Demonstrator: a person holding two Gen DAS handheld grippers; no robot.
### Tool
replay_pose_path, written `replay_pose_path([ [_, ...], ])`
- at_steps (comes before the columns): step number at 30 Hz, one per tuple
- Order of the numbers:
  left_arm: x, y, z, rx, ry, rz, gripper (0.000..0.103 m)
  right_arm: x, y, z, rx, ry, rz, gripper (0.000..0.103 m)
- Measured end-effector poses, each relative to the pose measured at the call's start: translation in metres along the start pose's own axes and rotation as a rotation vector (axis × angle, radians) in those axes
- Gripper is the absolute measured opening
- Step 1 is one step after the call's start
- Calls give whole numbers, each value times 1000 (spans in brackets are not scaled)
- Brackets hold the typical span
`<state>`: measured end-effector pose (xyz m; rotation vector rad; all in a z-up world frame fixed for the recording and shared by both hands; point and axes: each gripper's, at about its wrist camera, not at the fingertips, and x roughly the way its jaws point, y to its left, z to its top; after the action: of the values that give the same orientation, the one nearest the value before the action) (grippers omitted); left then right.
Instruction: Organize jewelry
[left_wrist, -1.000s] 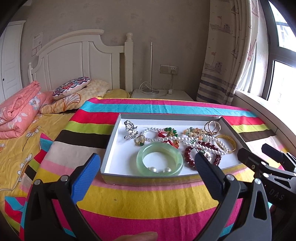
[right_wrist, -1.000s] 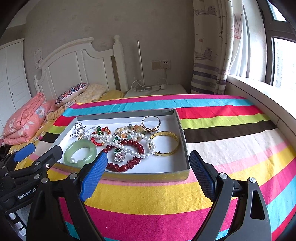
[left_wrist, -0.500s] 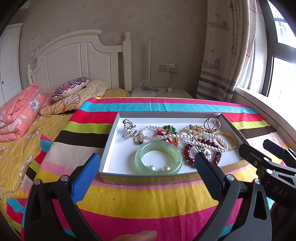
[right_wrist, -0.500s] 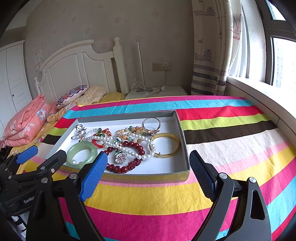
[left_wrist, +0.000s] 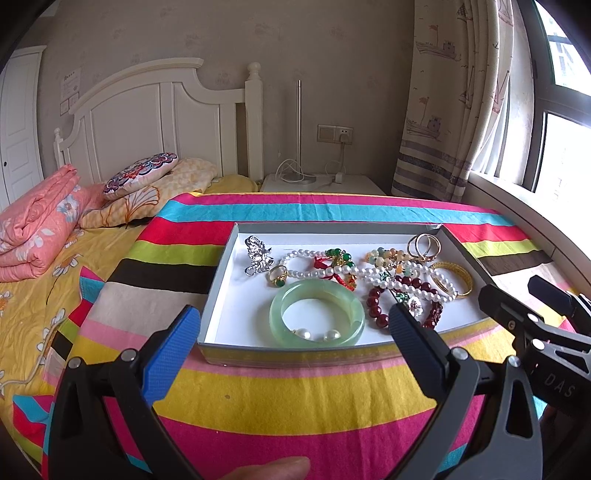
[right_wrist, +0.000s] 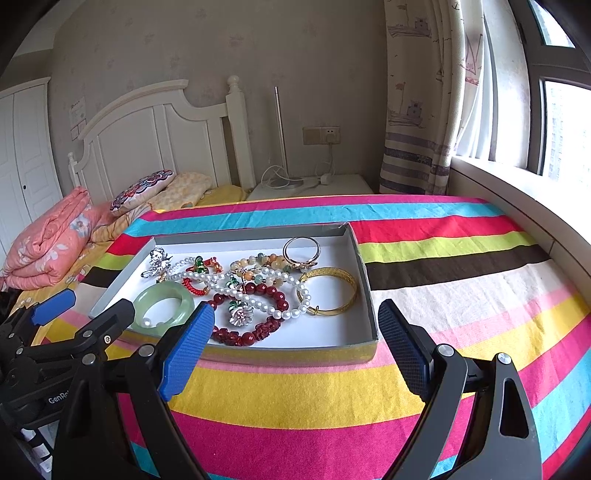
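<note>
A shallow grey tray (left_wrist: 216, 284) (right_wrist: 364, 288) sits on a striped cloth and holds tangled jewelry. A green jade bangle (left_wrist: 317, 317) (right_wrist: 164, 308) lies at its near side. A pearl necklace (left_wrist: 373, 275) (right_wrist: 258, 295), dark red bead bracelet (left_wrist: 376, 308) (right_wrist: 266, 295), gold bangle (left_wrist: 452, 278) (right_wrist: 328, 291), silver brooch (left_wrist: 258, 254) (right_wrist: 157, 260) and rings (left_wrist: 424, 245) (right_wrist: 301, 251) lie around it. My left gripper (left_wrist: 291, 341) is open and empty just before the tray's near edge. My right gripper (right_wrist: 295, 338) is open and empty at the tray's near right corner.
The striped cloth (right_wrist: 461, 295) covers a table beside a bed with pink folded bedding (left_wrist: 37, 225) and pillows (left_wrist: 140, 173). A nightstand with a lamp and cables (left_wrist: 295, 177) stands behind. A window ledge and curtain (right_wrist: 417, 110) are on the right.
Both grippers have edged slightly closer to the tray, which looks a little larger in both views. Both stay open and empty.
</note>
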<state>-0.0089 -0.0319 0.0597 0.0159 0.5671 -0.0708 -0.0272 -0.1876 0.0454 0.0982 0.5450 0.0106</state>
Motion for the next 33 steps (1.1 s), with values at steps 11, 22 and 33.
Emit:
replay_pose_path([
  [11,0,0,0,1,1,0,101,0,0,0,1,-4,-7,87],
  [22,0,0,0,0,1,0,101,0,-1,0,0,-2,-10,87],
  [33,0,0,0,1,2,0,101,0,-1,0,-1,-2,-9,87],
])
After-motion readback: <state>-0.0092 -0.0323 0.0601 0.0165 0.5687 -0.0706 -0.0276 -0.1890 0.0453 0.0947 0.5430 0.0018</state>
